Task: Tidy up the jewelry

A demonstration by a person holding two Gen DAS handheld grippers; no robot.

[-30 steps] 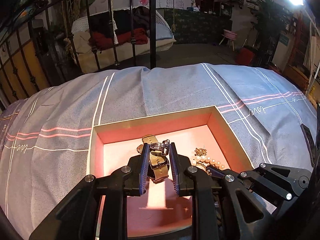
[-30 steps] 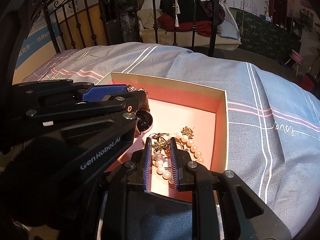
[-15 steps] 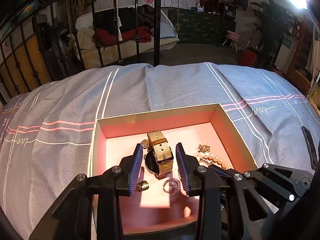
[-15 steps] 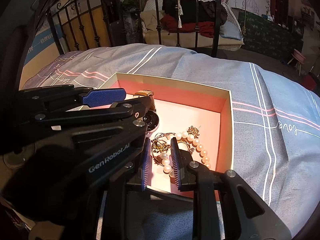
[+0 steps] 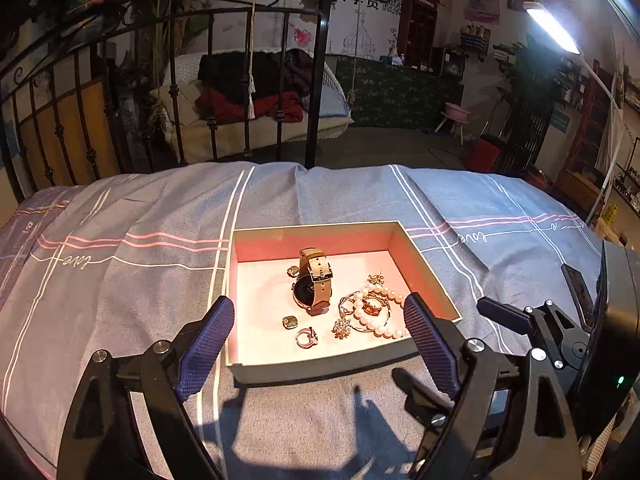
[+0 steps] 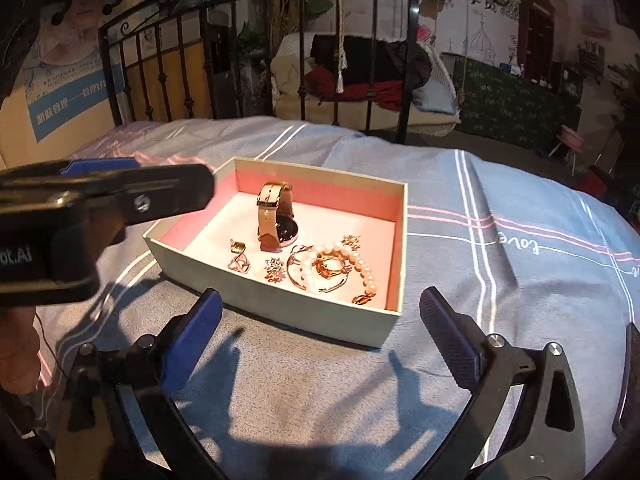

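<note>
A cream box with a pink inside sits on the bed. In it lie a tan-strapped watch, a pearl bracelet, a snowflake brooch and small rings. My left gripper hovers at the box's near edge, its jaws opening wide with nothing held. My right gripper is just short of the box's near wall, its jaws also opening and empty. The left gripper's body crosses the right wrist view at the left.
A grey-blue striped bed cover spreads around the box. A black iron bed frame stands behind it. A dark phone lies on the cover at the right. A hand shows at the lower left.
Both grippers have drawn back out of the box and spread wide. The watch and the pearl bracelet that were between their pads now lie free in the box.
</note>
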